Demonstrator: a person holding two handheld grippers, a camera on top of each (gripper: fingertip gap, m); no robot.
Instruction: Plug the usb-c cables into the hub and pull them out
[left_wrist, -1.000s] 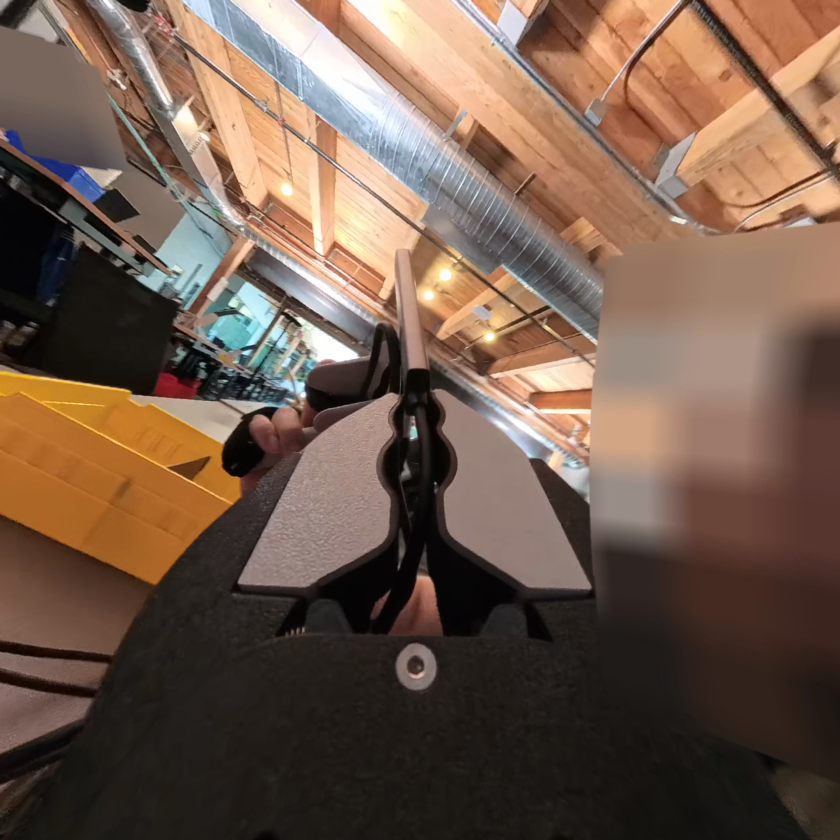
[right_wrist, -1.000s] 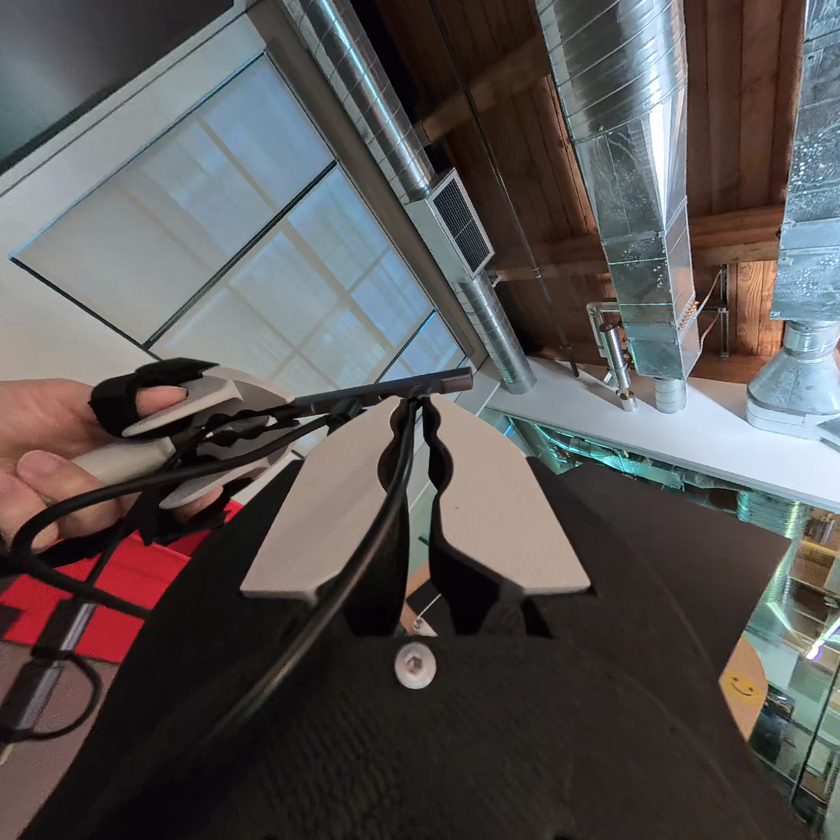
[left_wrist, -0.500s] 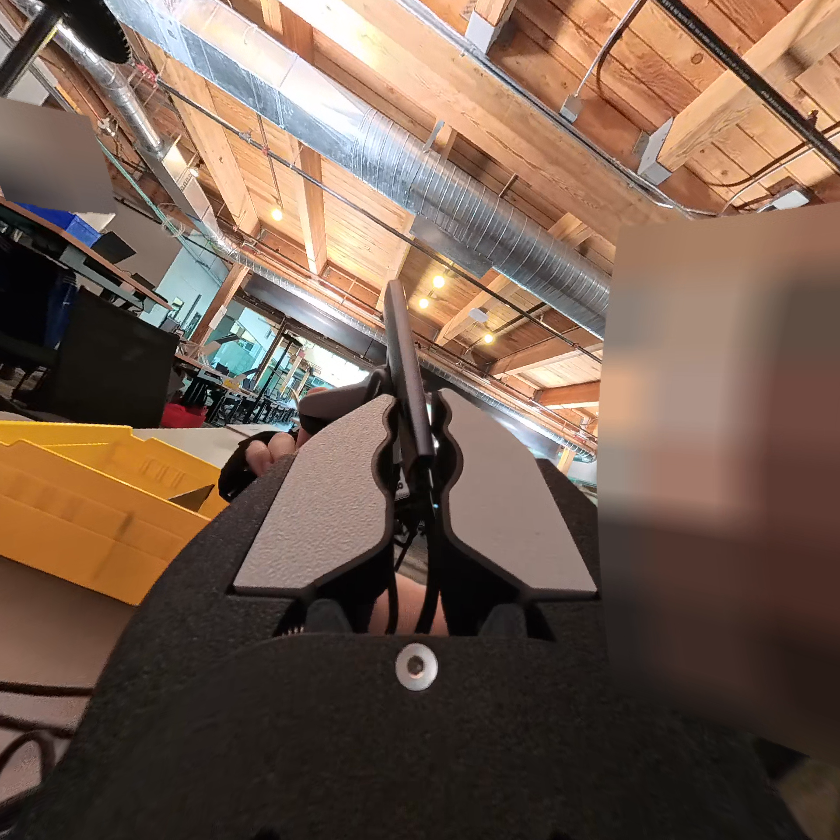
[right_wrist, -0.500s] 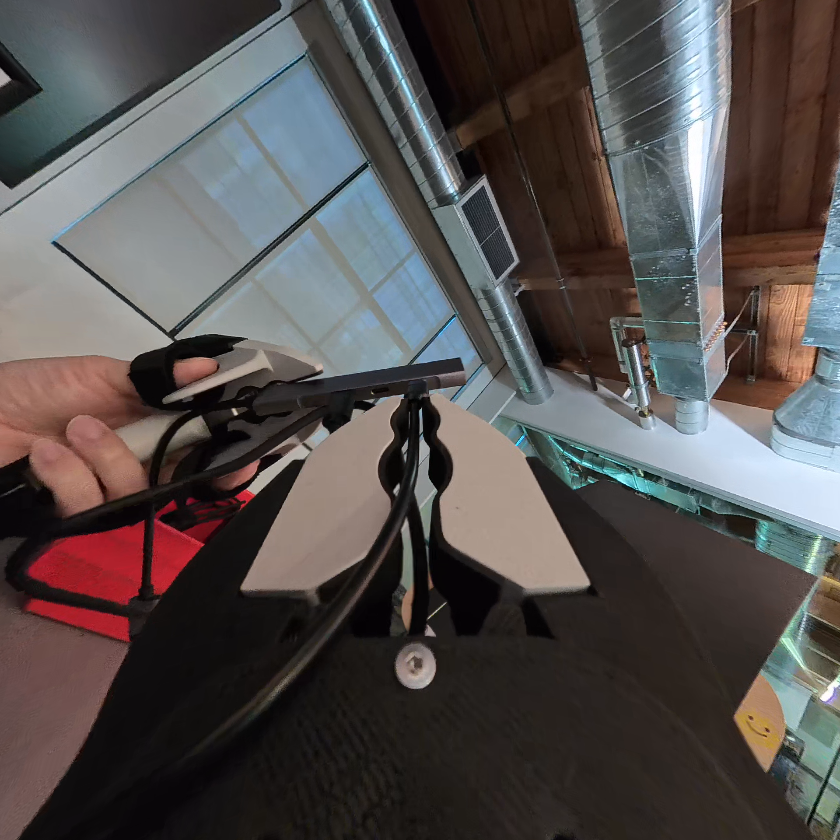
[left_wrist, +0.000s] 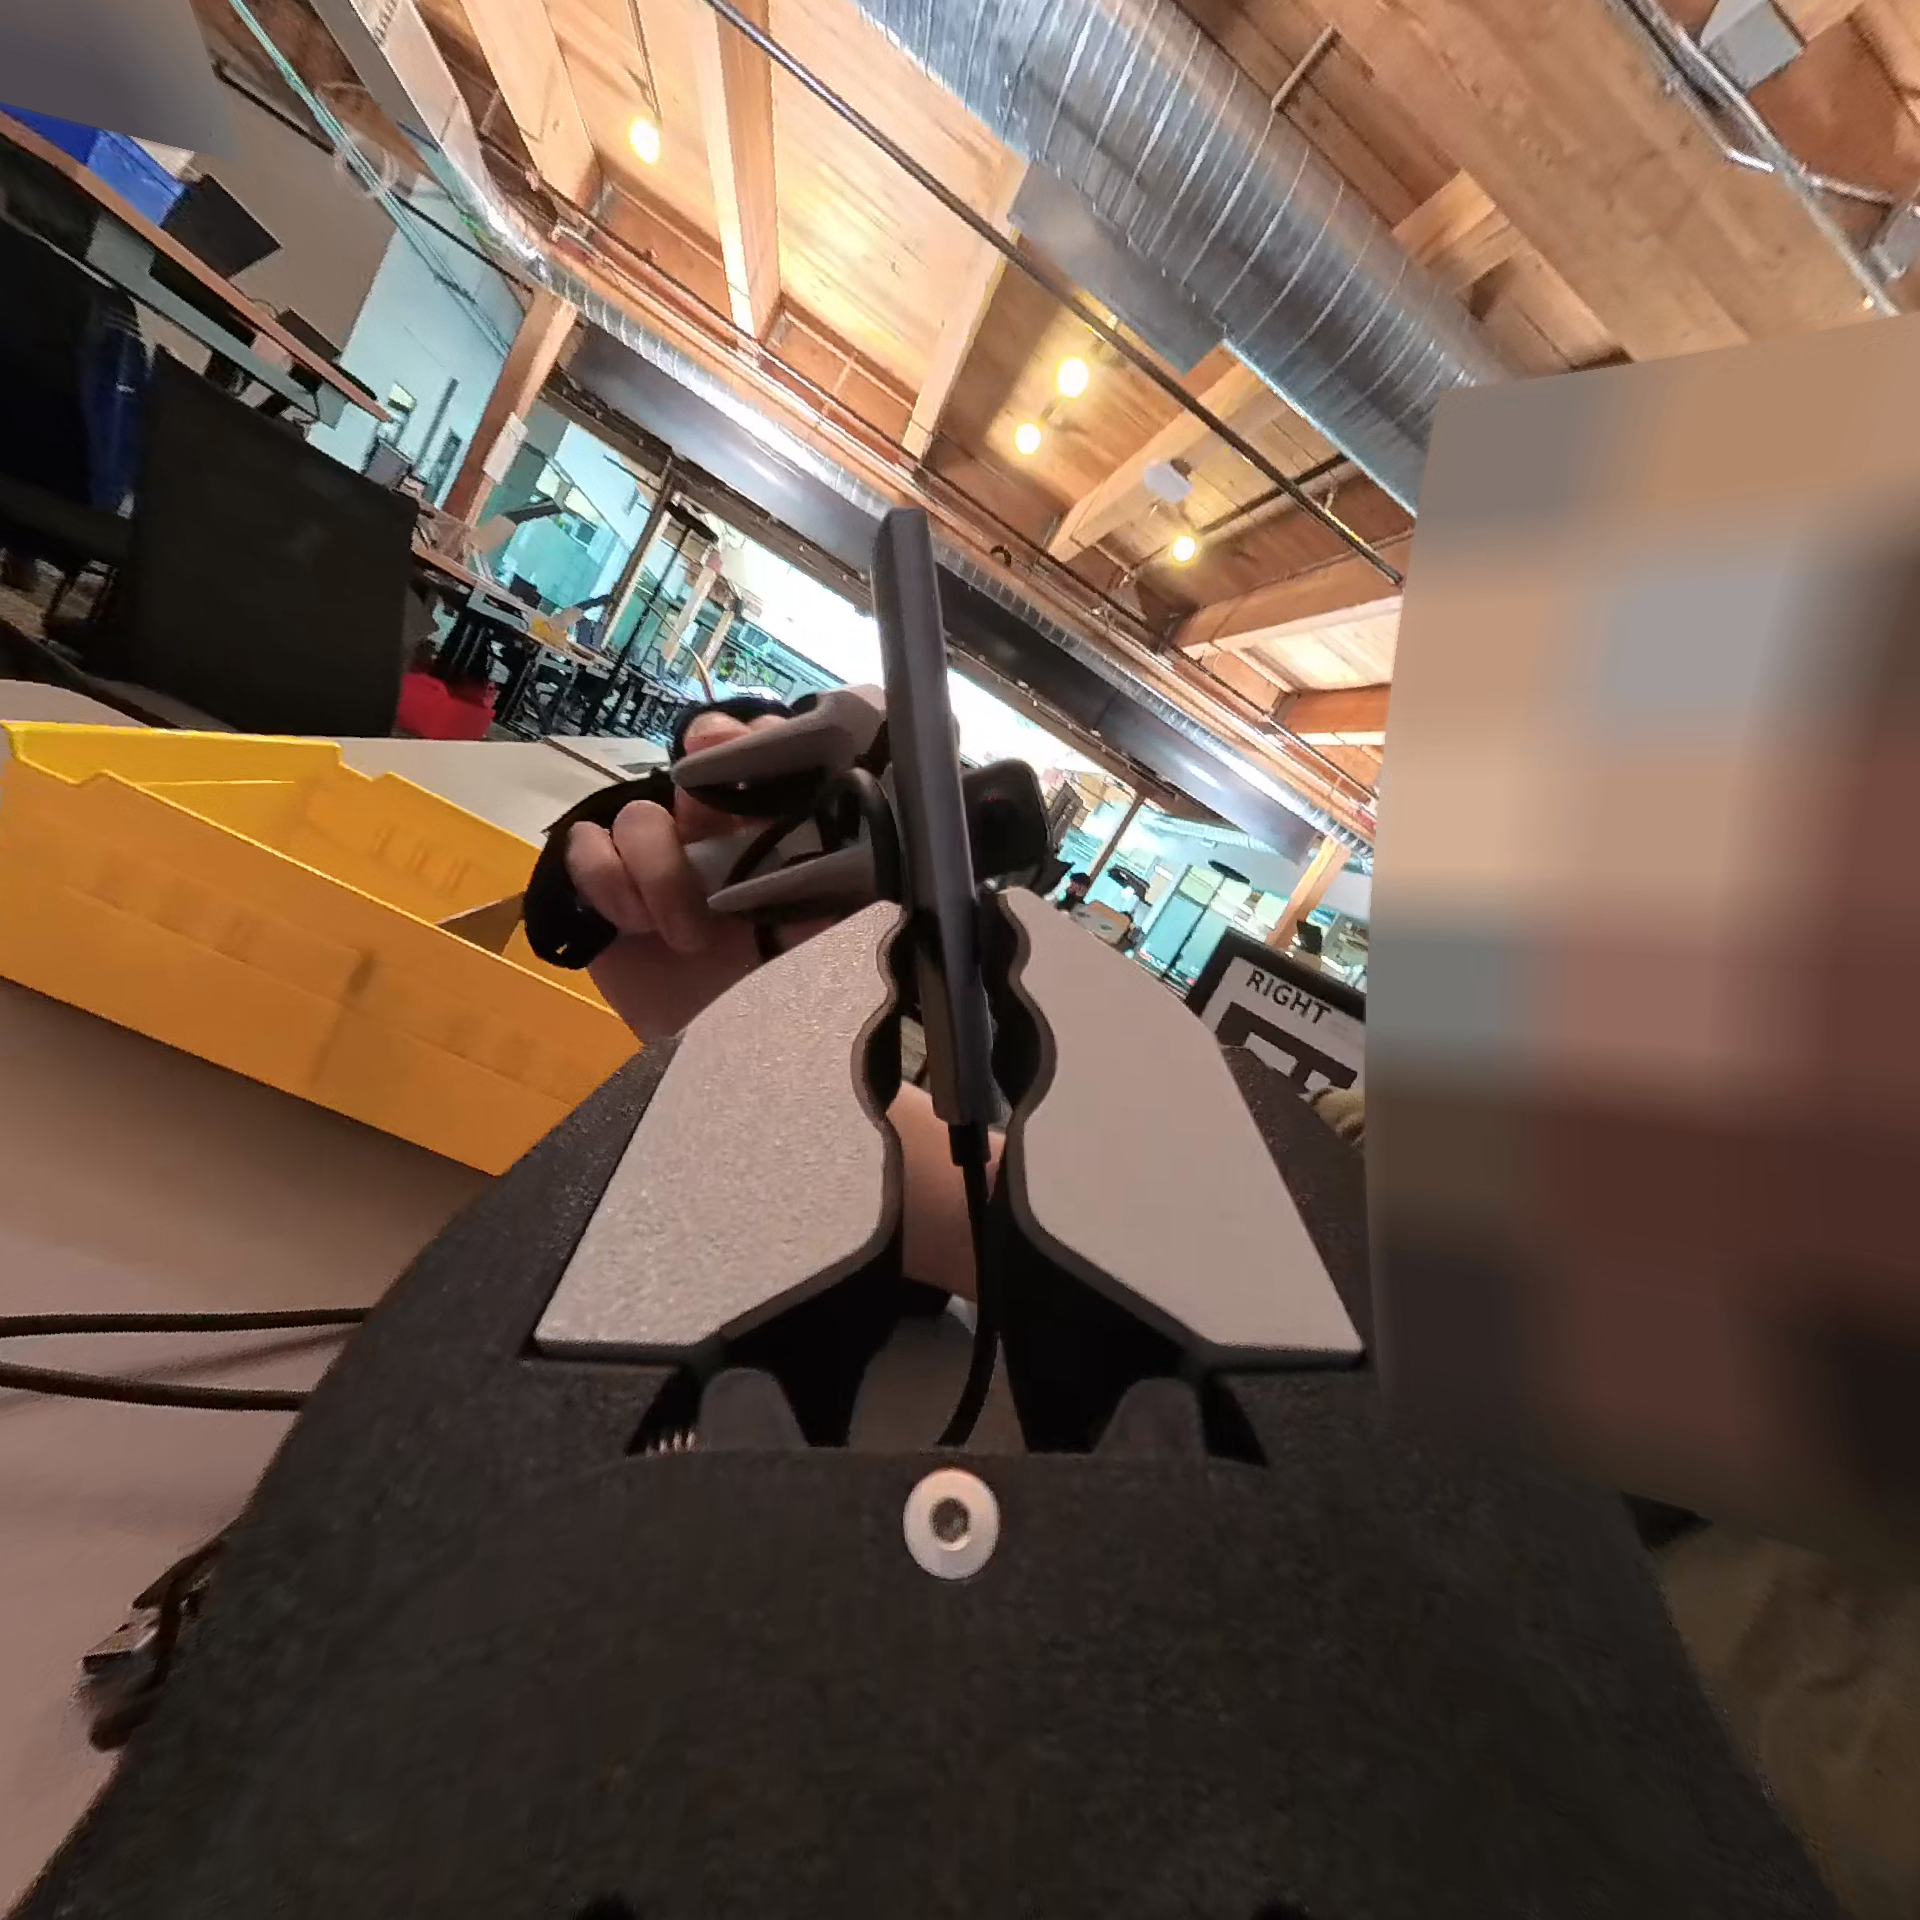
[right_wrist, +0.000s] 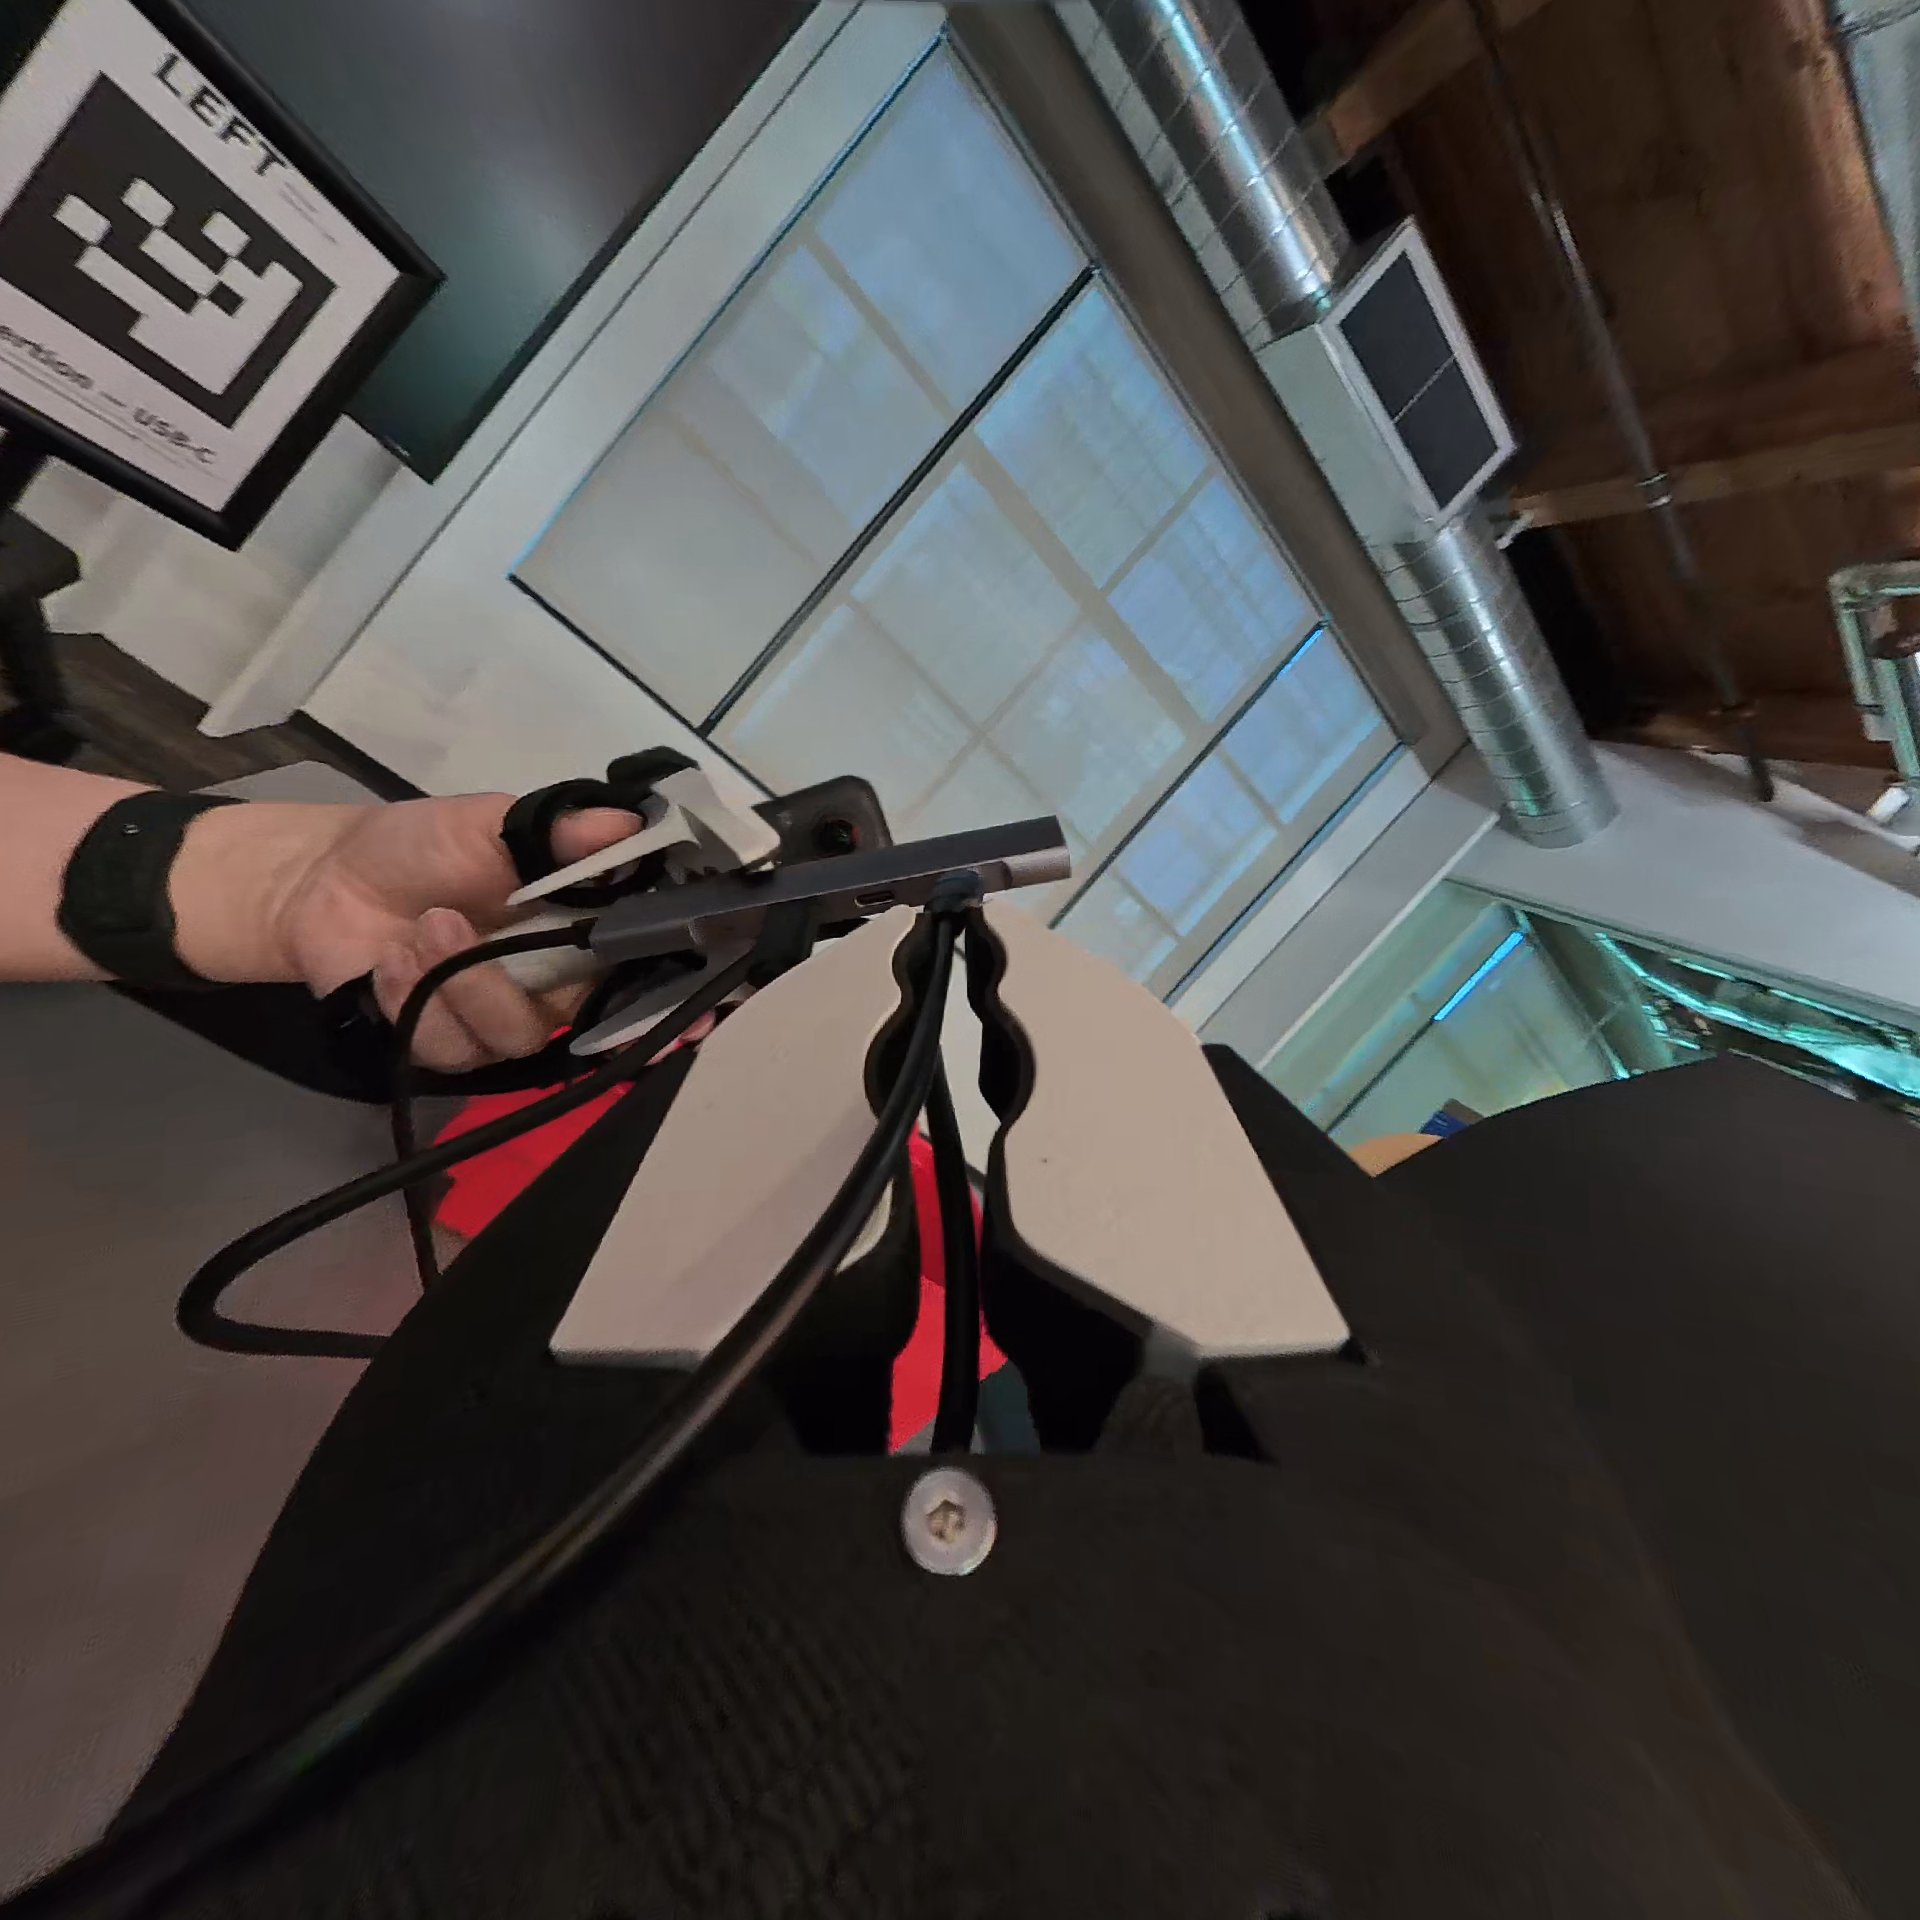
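hub (left_wrist: 928, 831): grey bar, held up off worktop (left_wrist: 156, 1174) | your L tool (left_wrist: 948, 961) clamps its lower end | usb-c cable (right_wrist: 940, 1029) plug sits in hub's edge port, your R tool (right_wrist: 951, 940) pinches it | yellow bin (left_wrist: 239, 935) to L, on worktop

A mosaic patch hides the right side of the left wrist view, the yellow bin (left_wrist: 260, 935) is cut by its left edge, and in the right wrist view the plug (right_wrist: 954, 891) meets the hub (right_wrist: 831, 883) too small to judge seated.
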